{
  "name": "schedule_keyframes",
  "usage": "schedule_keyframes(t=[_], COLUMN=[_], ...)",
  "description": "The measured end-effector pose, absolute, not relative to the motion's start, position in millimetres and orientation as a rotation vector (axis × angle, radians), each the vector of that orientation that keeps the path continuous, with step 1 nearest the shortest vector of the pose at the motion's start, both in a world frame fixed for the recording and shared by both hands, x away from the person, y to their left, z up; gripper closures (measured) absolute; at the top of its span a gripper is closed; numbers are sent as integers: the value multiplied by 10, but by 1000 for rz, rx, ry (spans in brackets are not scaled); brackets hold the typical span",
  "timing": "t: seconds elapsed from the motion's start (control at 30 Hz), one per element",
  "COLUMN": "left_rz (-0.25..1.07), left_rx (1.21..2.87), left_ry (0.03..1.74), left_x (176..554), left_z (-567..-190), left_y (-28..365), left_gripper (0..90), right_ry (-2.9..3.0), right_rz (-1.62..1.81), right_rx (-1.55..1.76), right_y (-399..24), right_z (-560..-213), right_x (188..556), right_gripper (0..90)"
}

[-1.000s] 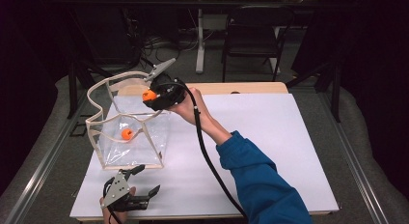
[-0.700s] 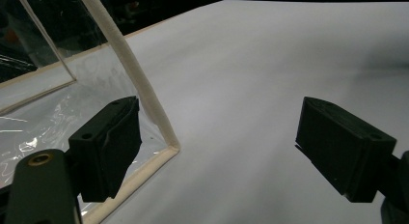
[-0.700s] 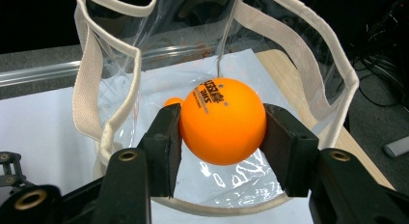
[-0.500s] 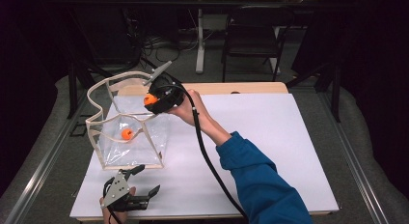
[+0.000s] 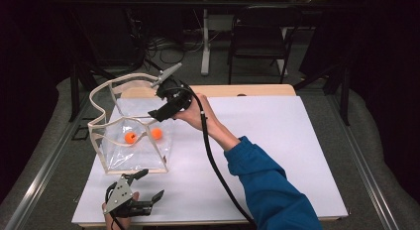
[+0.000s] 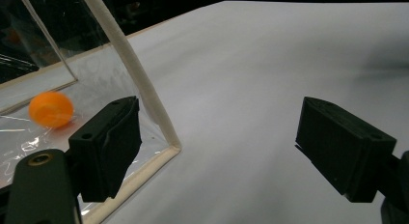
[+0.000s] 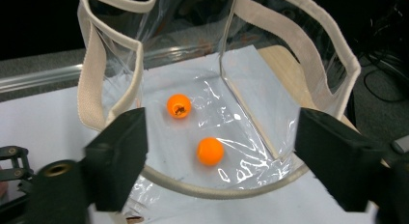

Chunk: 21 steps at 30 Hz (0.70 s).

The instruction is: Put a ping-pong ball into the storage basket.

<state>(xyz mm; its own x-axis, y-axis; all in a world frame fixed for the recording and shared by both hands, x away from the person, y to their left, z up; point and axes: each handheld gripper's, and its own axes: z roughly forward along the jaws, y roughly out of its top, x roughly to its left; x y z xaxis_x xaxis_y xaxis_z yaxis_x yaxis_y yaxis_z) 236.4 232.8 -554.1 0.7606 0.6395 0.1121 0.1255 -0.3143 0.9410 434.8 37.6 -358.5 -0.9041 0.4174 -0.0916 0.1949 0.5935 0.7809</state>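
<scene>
A clear plastic bag (image 5: 130, 158) with beige trim stands open at the left of the white table (image 5: 277, 141). Two orange balls lie inside it, one (image 5: 131, 137) beside the other (image 5: 156, 134). My right gripper (image 5: 159, 113) hovers over the bag's far right rim. Its jaws have just been opening and nothing is between them. In the right gripper view the gripper (image 7: 226, 161) looks down into the bag (image 7: 89, 69) at both balls (image 7: 178, 105) (image 7: 210, 151). My left gripper (image 5: 150, 184) rests open near the front left edge, beside the bag's corner (image 6: 144, 93), with one ball (image 6: 50, 109) behind the plastic.
The right gripper's black cable (image 5: 213, 160) trails across the table along a blue sleeve (image 5: 272, 190). A wooden strip (image 5: 247, 90) borders the far edge. A dark chair (image 5: 257, 46) stands on the floor beyond. White surface (image 6: 270, 64) stretches to the right of the bag.
The right gripper's jaws have opened, and the orange ball they held now lies in the bag beside the first one. Neither hand has shifted.
</scene>
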Motion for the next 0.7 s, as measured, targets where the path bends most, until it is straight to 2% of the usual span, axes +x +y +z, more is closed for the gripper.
schedule_keyframes(t=[0.23,0.7], left_rz=[577,577], left_rx=[1846,1841], left_ry=[593,590], left_x=[2367,2372], left_z=[-5543,-5545], left_y=[2315,2310], left_gripper=[158,158], right_ry=[2546,2572], right_rz=[1273,1277], right_rx=[493,511], right_y=[227,-14], right_z=[-3551,-3619], right_x=[4318,4275], right_gripper=[98,32])
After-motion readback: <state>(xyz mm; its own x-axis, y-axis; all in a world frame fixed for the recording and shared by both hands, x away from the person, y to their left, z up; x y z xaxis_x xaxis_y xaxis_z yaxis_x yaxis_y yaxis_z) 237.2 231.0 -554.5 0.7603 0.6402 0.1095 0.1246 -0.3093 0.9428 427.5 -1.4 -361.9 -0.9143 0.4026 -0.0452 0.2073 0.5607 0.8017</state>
